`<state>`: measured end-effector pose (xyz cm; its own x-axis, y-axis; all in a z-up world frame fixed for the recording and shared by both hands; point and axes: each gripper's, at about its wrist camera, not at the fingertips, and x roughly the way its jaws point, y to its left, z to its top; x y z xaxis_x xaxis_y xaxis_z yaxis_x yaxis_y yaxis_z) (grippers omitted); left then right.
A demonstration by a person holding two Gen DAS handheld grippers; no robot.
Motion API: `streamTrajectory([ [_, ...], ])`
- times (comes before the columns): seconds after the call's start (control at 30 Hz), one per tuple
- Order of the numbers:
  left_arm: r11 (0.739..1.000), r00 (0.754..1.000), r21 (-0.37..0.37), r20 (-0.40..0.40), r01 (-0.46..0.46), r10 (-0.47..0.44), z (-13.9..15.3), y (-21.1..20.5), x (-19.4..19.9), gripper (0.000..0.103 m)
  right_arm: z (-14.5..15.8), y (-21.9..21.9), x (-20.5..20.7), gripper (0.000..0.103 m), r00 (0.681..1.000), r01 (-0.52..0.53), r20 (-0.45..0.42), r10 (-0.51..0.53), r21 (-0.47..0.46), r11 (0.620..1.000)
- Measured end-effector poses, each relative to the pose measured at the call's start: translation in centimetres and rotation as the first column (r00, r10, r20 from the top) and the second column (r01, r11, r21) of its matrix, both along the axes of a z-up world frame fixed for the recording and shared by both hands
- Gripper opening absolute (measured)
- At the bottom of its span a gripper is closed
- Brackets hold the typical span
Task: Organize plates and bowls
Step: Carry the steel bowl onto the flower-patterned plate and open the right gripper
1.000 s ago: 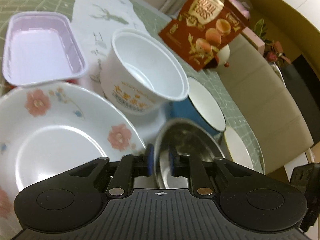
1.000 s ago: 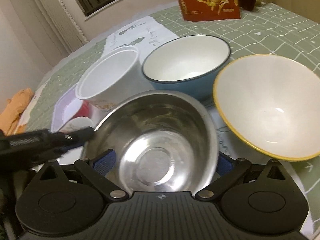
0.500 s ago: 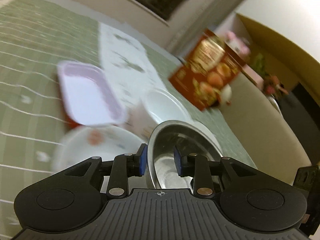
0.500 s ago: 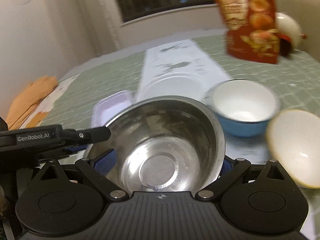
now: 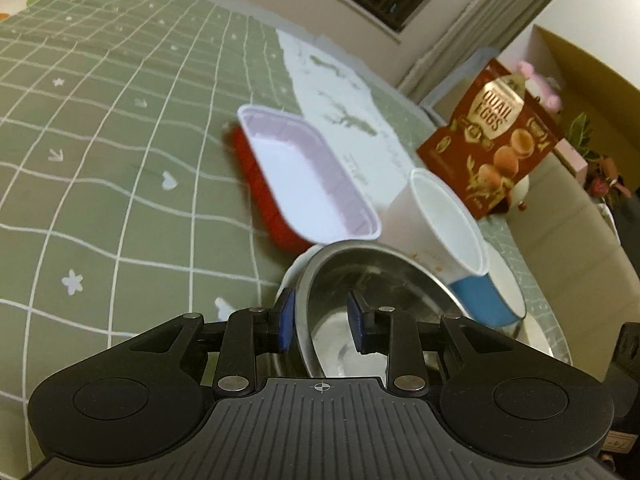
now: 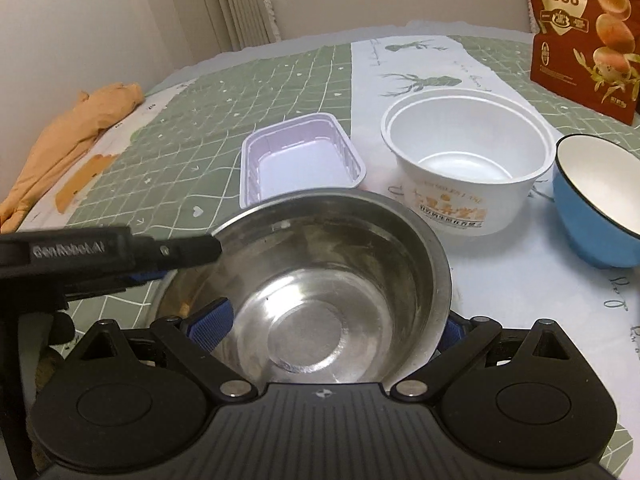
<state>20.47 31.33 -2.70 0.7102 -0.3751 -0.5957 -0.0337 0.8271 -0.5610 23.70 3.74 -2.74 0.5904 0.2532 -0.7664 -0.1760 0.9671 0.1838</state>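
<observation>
A: Where's the steel bowl [image 6: 320, 292] rn?

B: Off the table, held between both grippers; left gripper [image 5: 322, 322] has its blue pads astride the bowl's rim, one pad outside the wall, one inside, jaws narrowed onto it; right gripper [image 6: 332, 328] has its jaws spread wide round the bowl's body, a blue pad at each side of the wall.

A: So both are gripping it?

B: Left looks pinched on the rim; right seems to cradle the bowl w/ pads against the sides, though the right-hand pad is mostly hidden behind the bowl.

A: What's on the table [image 5: 120, 140]?

B: Green checked cloth w/ a white deer-print runner [image 6: 404, 72] down the middle; purple tray [image 6: 298, 160] beside the runner's edge, red underside showing in the left view; white plastic tub [image 6: 468, 168] sits on the runner, just beside the tray; blue bowl [image 6: 596, 200] to the right of the tub, white inside; quail-egg bag [image 6: 584, 32] stands upright toward the far right edge; orange cloth [image 6: 68, 132] lies at the far left edge.

A: Anything under the steel bowl?

B: Left view shows a white rim [image 5: 294, 272] peeking out below it; can't tell what it belongs to.
</observation>
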Motion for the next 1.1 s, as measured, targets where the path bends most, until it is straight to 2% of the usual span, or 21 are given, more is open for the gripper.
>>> streamTrajectory([
  [0.13, 1.000, 1.000, -0.019, 0.003, -0.001, 0.001, -0.4, 0.5, 0.0, 0.030, -0.6, 0.3, 0.1, 0.100, 1.000, 0.000, -0.001, 0.000, -0.001, 1.000],
  [0.27, 1.000, 1.000, 0.002, 0.003, -0.015, 0.015, -0.4, 0.8, -0.1, 0.022, -0.8, 0.4, -0.2, 0.100, 1.000, -0.008, -0.001, 0.008, -0.023, 1.000],
  [0.37, 0.999, 0.999, 0.018, 0.012, -0.033, 0.033, 0.1, 1.1, -0.5, 0.022, 0.2, 0.1, -1.4, 0.100, 0.998, -0.007, 0.064, 0.010, -0.059, 0.998],
  [0.43, 0.999, 0.999, 0.000, 0.009, -0.042, 0.042, 0.0, 1.6, -0.5, 0.023, 1.0, -0.4, -1.9, 0.100, 0.994, -0.001, 0.110, 0.010, -0.078, 0.997],
  [0.53, 0.998, 0.998, -0.036, -0.018, -0.052, 0.052, -0.7, 2.3, 0.1, 0.037, 1.4, -1.3, -1.7, 0.100, 0.992, 0.021, 0.128, -0.010, -0.078, 0.997],
  [0.63, 0.997, 0.999, -0.069, -0.030, -0.036, 0.034, -1.0, 2.5, 0.3, 0.035, 0.6, -2.5, -0.8, 0.100, 0.995, 0.065, 0.081, -0.061, -0.049, 0.997],
  [0.73, 0.996, 0.999, -0.094, -0.042, 0.009, -0.013, -1.4, 2.1, 0.7, 0.036, -0.8, -3.4, 0.1, 0.100, 0.996, 0.086, -0.004, -0.086, 0.019, 0.996],
  [0.87, 0.998, 0.998, -0.066, -0.056, 0.015, -0.018, -1.6, 1.3, 1.1, 0.036, -2.9, -3.9, 1.4, 0.100, 0.985, 0.103, -0.158, -0.075, 0.182, 0.978],
  [1.0, 0.999, 0.997, -0.032, -0.079, 0.007, -0.010, -1.7, 0.6, 1.6, 0.037, -3.1, -3.6, 1.3, 0.102, 0.986, 0.099, -0.152, -0.070, 0.196, 0.976],
  [1.1, 1.000, 0.996, 0.009, -0.087, 0.012, -0.011, -1.8, -0.3, 1.8, 0.041, -2.9, -4.3, 1.2, 0.102, 0.984, 0.114, -0.165, -0.073, 0.255, 0.960],
])
